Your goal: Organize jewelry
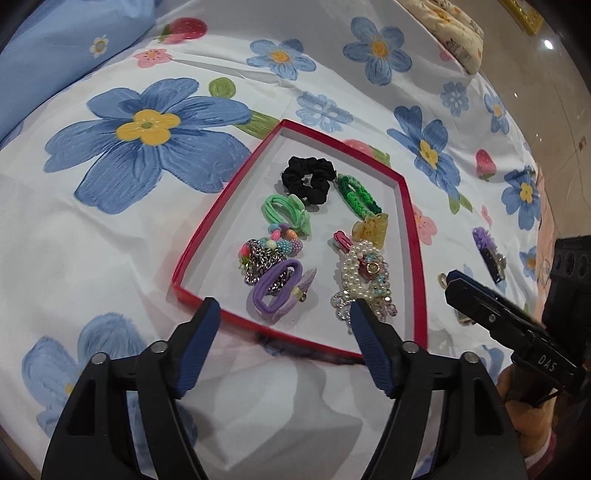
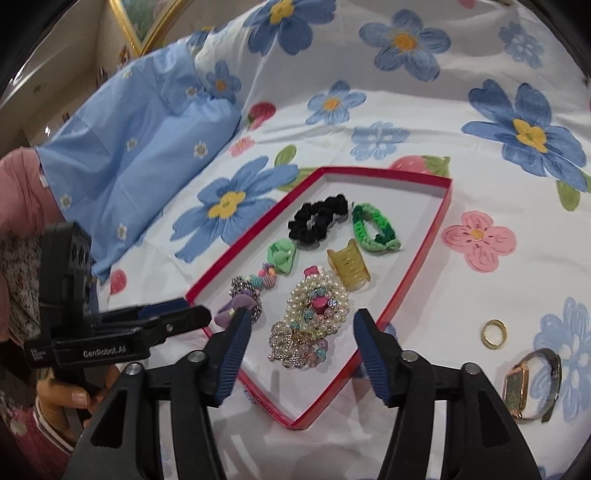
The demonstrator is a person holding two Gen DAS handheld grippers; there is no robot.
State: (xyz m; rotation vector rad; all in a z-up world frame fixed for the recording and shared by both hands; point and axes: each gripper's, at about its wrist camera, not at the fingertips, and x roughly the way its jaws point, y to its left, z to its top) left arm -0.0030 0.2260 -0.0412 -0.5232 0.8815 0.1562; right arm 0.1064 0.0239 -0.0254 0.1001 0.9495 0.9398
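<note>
Red-rimmed tray [image 1: 404, 206] laid on a floral bedsheet [image 1: 110, 240], hair ties and a pearl piece [image 2: 319, 306] gathered inside, gold ring [image 2: 494, 332] and watch [image 2: 524, 384] left outside (by the tray's right edge), left gripper [image 1: 284, 314] and right gripper [image 2: 301, 325] held over its near edge, jaws spread, nothing pinched.

A bed spread with a white sheet [image 1: 122, 258] printed with big blue flowers, pink blossoms and strawberries. A light-blue pillow [image 2: 140, 147] lies at its edge. A quilted cream cushion [image 1: 456, 31] sits at the far side, a gilt frame [image 2: 147, 22] leans behind, and glossy beige floor [image 1: 554, 74] reflects a lamp
</note>
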